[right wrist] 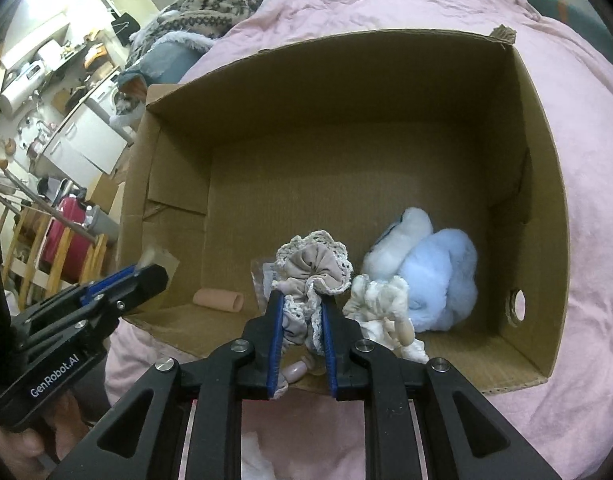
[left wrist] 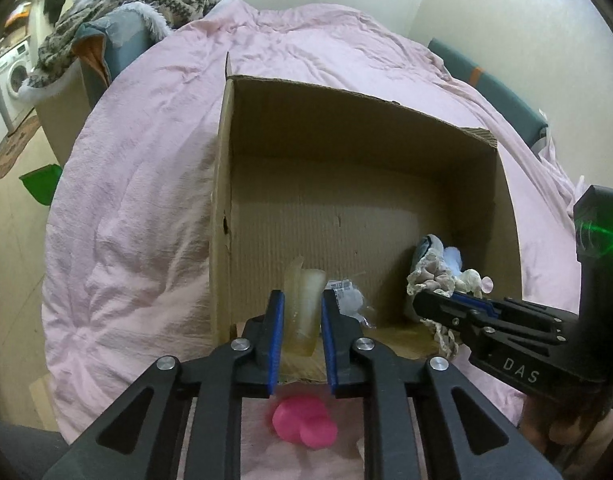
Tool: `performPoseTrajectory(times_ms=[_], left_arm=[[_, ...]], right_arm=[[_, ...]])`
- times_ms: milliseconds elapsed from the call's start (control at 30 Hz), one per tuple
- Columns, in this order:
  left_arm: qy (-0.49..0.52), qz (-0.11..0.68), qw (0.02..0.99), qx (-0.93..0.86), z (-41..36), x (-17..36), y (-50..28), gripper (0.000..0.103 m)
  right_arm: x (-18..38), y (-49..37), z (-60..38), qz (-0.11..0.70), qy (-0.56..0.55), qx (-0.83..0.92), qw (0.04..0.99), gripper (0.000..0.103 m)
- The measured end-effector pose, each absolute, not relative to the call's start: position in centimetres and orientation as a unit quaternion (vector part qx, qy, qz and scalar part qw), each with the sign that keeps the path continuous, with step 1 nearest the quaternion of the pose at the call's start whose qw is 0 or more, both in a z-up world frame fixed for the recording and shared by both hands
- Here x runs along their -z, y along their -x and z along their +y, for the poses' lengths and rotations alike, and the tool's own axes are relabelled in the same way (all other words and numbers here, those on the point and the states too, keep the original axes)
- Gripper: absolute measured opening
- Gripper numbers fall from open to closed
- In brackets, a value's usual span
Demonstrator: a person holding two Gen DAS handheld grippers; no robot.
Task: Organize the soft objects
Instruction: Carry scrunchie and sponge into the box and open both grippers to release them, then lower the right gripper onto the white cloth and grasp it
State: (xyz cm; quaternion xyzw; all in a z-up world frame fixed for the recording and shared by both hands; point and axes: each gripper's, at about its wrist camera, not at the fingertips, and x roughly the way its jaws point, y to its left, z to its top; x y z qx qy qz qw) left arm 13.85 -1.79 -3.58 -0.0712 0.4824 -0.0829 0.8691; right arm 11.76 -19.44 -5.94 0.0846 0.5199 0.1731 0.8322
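Observation:
An open cardboard box (left wrist: pixel 386 128) (right wrist: pixel 546 200) lies on a pink duvet. My left gripper (left wrist: pixel 302 300) is shut on a soft translucent beige piece (left wrist: pixel 306 304) at the box's near edge; it also shows in the right wrist view (right wrist: pixel 146 276). My right gripper (right wrist: pixel 302 300) is shut on a beige lace-trimmed scrunchie (right wrist: pixel 314 268) over the box's near edge; it shows in the left wrist view (left wrist: pixel 434 280). Inside the box lie a pale blue plush toy (right wrist: pixel 438 276), a cream scrunchie (right wrist: pixel 382 296) and a peach foam roll (right wrist: pixel 218 300). A pink soft toy (left wrist: pixel 306 424) lies on the duvet under my left gripper.
The pink duvet (left wrist: pixel 138 184) covers the bed around the box. A patterned knit garment (left wrist: pixel 138 0) is piled at the bed's far left. A small plastic packet (left wrist: pixel 346 292) lies inside the box. Kitchen furniture (right wrist: pixel 66 120) and a red case (right wrist: pixel 66 232) stand at left.

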Motion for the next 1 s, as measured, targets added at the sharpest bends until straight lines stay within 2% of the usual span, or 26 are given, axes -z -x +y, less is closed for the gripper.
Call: performPoseTrajectory(times_ms=[333,500,533,567,600,633,700,733,767,1000], left_arm=[[0.072,0.483,0.868,0.087,-1.8,3.8,-13.8,0.019],[0.072,0.482,0.868,0.093,-2.1,3.7,-13.6,0.023],[0.075,0.48,0.869,0.098,-2.1,3.6,-13.5,0.024],[0.077,0.479,0.869,0.1,-2.1,3.6,-13.5,0.024],[0.078,0.478,0.869,0.101,-2.1,3.5,-13.5,0.025],[0.078,0.479,0.868,0.102,-2.2,3.5,-13.5,0.029],[0.077,0.481,0.868,0.099,-2.2,3.3,-13.4,0.043],[0.076,0.479,0.869,0.094,-2.1,3.2,-13.3,0.057],[0.074,0.477,0.871,0.089,-2.1,3.1,-13.3,0.064],[0.086,0.48,0.869,0.08,-1.4,2.9,-13.0,0.064]], right_arm=[[5.3,-11.7,-19.5,0.501,-0.096,-0.183,0.841,0.022],[4.8,-11.6,-20.1,0.487,-0.116,-0.186,0.846,0.039],[4.6,-11.6,-20.3,0.483,-0.122,-0.185,0.847,0.056],[4.4,-11.6,-20.5,0.479,-0.13,-0.183,0.849,0.063],[4.2,-11.5,-20.7,0.473,-0.138,-0.182,0.851,0.063],[4.0,-11.5,-20.9,0.47,-0.139,-0.181,0.853,0.063],[3.6,-11.6,-21.3,0.462,-0.144,-0.173,0.858,0.063],[3.5,-11.6,-21.5,0.459,-0.151,-0.173,0.858,0.063],[3.3,-11.7,-21.8,0.459,-0.158,-0.171,0.857,0.063],[2.1,-11.7,-24.5,0.443,-0.208,-0.149,0.859,0.063]])
